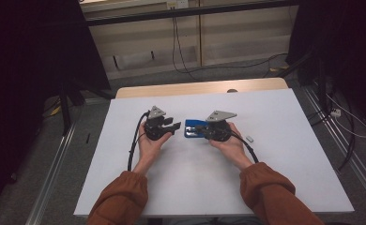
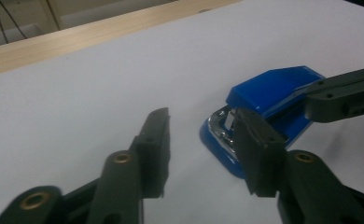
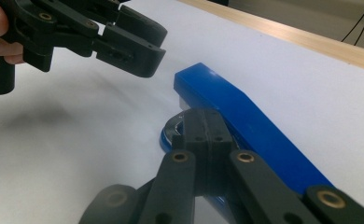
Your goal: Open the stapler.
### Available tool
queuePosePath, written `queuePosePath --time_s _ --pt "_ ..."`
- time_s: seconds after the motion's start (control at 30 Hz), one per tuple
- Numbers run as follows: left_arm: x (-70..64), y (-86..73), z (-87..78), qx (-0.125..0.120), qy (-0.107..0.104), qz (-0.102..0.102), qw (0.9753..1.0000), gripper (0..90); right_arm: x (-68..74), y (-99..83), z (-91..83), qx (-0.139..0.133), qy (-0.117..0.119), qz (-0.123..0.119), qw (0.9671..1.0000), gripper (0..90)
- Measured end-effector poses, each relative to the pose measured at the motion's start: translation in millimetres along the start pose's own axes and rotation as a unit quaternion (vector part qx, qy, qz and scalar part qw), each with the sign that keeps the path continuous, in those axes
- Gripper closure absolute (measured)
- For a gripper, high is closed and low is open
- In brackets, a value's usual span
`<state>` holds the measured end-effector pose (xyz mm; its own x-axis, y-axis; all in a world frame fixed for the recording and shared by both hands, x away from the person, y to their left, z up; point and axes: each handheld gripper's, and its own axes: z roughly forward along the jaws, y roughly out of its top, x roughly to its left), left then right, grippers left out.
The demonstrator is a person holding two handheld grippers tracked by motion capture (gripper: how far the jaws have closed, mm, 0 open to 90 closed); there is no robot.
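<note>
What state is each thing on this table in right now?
Stapler: lying flat on the table, top arm raised, metal front showing.
Left claw: open, holding nothing, just beside the stapler.
Right claw: jaws pressed together at the stapler's front end.
Small grey piece: lying loose on the table, untouched.

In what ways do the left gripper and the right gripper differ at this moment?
The left gripper has its jaws spread open with nothing between them, while the right gripper has its jaws pressed together. The left gripper stands beside the blue stapler, apart from it; the right gripper lies over the stapler's middle. Both are black, held by a hand, and point toward each other above the white table.
</note>
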<state>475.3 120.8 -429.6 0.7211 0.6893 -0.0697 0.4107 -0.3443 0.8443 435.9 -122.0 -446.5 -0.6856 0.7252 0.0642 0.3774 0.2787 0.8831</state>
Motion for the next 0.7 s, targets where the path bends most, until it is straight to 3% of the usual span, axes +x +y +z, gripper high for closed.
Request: queuePosePath --time_s 0.03,0.1,0.2,0.4,0.7 --pt "-0.6 0.2 -0.2 -0.001 -0.003 0.004 1.0 67.1 0.1 -0.1 0.9 0.002 0.0 0.001 1.0 90.0" --pt "-3.3 -0.1 1.7 0.005 -0.01 0.017 0.9998 81.2 0.2 0.8 3.5 0.013 0.002 -0.004 0.9999 90.0" --pt "-6.3 -0.9 5.1 0.012 -0.016 0.021 0.9996 89.6 0.7 1.0 5.2 0.021 0.002 -0.002 0.9998 90.0" --pt "-7.9 -3.6 12.4 0.028 -0.023 0.019 0.9992 90.0 -0.8 -2.9 13.8 0.051 0.0 -0.01 0.9986 90.0" --pt "-7.7 -5.8 17.6 0.032 -0.024 0.013 0.9991 90.0 -2.4 -4.0 13.9 0.066 -0.008 -0.009 0.9978 90.0"
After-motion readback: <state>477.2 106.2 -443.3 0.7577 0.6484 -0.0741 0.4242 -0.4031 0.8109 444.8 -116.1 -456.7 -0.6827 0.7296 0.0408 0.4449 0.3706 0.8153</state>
